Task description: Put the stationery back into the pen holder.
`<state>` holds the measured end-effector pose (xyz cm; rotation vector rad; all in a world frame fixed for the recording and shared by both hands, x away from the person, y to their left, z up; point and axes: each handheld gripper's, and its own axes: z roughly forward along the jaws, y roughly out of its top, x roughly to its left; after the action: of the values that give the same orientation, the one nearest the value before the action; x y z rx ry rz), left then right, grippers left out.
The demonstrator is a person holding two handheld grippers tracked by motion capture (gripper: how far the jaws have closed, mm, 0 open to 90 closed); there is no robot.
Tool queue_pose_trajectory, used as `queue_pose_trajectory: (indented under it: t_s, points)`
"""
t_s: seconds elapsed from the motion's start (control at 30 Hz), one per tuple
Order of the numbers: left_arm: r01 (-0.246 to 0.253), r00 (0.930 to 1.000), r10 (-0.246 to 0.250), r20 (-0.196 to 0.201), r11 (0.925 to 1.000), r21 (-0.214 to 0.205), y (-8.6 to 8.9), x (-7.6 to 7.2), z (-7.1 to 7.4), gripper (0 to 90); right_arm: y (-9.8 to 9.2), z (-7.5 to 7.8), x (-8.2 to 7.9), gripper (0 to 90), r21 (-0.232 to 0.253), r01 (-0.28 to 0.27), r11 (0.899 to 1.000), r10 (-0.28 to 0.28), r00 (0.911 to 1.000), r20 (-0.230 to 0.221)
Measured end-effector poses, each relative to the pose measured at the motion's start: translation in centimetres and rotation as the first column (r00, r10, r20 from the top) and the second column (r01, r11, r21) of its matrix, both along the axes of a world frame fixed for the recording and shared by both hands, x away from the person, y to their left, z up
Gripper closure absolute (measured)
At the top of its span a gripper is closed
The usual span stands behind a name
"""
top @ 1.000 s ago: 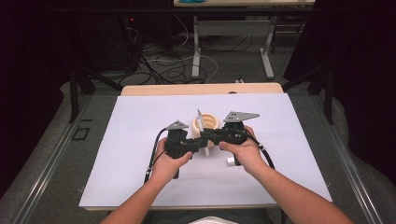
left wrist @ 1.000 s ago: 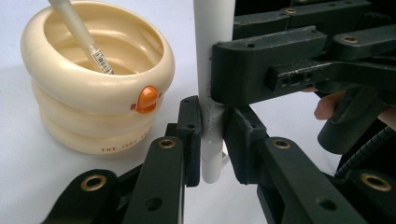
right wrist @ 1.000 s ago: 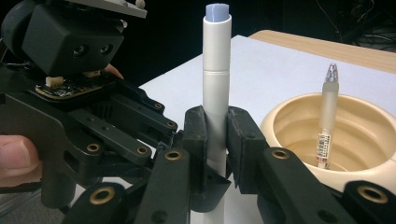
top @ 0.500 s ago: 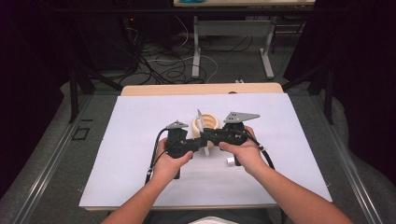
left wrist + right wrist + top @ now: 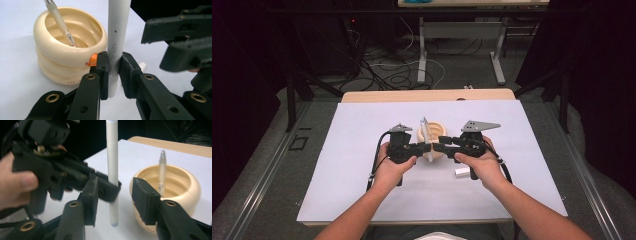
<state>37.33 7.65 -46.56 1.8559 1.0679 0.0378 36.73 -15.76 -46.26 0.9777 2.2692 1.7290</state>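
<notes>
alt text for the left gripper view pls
The left claw is shut on an upright white marker, held just above a white table. Beside it stands a cream ribbed holder with a pen leaning inside; the right claw hangs close.

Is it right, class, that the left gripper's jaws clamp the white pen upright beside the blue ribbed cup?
Not quite: the ribbed cup is cream, not blue, as the left gripper view shows. The left gripper does clamp the white pen upright beside it.

High view looks down; both close gripper views share the cream bowl (image 5: 70,50).
</notes>
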Motion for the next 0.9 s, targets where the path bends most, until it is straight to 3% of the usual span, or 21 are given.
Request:
queue_pose_trajectory:
  t_s: [0.07, 0.1, 0.43, 0.53, 0.7, 0.9]
  points:
    - [-0.002, 1.0, 0.002, 0.002, 1.0, 0.005, 0.0, 0.2, 0.2, 78.1, -0.3, -0.1, -0.1, 53.3, -0.023, 0.001, 1.0, -0.001, 1.0, -0.002]
    - [-0.003, 1.0, 0.003, 0.008, 1.0, 0.003, 0.0, 0.4, 0.4, 78.1, -0.3, -0.2, -0.2, 52.5, -0.005, 0.01, 1.0, -0.01, 0.9999, -0.002]
    - [-0.015, 0.9994, 0.014, 0.031, 0.9997, 0.018, -0.4, 1.3, 1.8, 78.1, -1.4, -0.8, -0.7, 46.3, -0.012, 0.034, 0.999, -0.034, 0.9993, -0.014]
    - [-0.021, 0.9992, 0.02, 0.035, 0.9996, 0.02, -0.5, 1.7, 2.1, 78.1, -1.8, -1.1, -0.9, 45.1, -0.018, 0.044, 0.999, -0.044, 0.999, 0.001]
    - [-0.028, 0.9988, 0.027, 0.042, 0.9992, 0.028, -0.6, 2.2, 2.4, 78.1, -2.3, -1.6, -1.2, 43.8, -0.015, 0.05, 0.999, -0.051, 0.9983, -0.027]
    - [-0.044, 0.9979, 0.043, 0.048, 0.9988, 0.023, -0.7, 2.9, 2.6, 78.2, -2.7, -2.1, -1.7, 37.3, -0.008, 0.068, 0.998, -0.068, 0.9972, -0.031]
